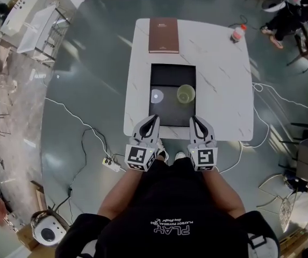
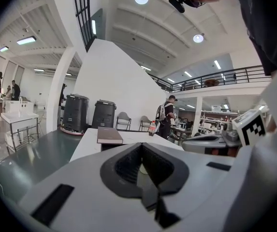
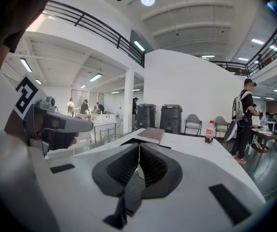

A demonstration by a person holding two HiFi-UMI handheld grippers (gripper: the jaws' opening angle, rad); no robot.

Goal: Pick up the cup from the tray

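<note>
Head view: cup [image 1: 186, 94] upright in right half of black tray [image 1: 169, 112] on white table [image 1: 221, 90]; white disc [image 1: 157, 95] to its left, brown book [image 1: 164, 35] past tray's far edge. Left gripper [image 1: 155, 117] & right gripper [image 1: 193, 118] at tray's near edge, apart from cup. Left gripper view: jaws together, nothing btwn. Right gripper view: jaws together, empty; bottle [image 3: 209, 131] at table's far right.

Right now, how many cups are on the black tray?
1. The cup stands upright in the right half of the tray; no other cup shows, and none seems hidden.
</note>
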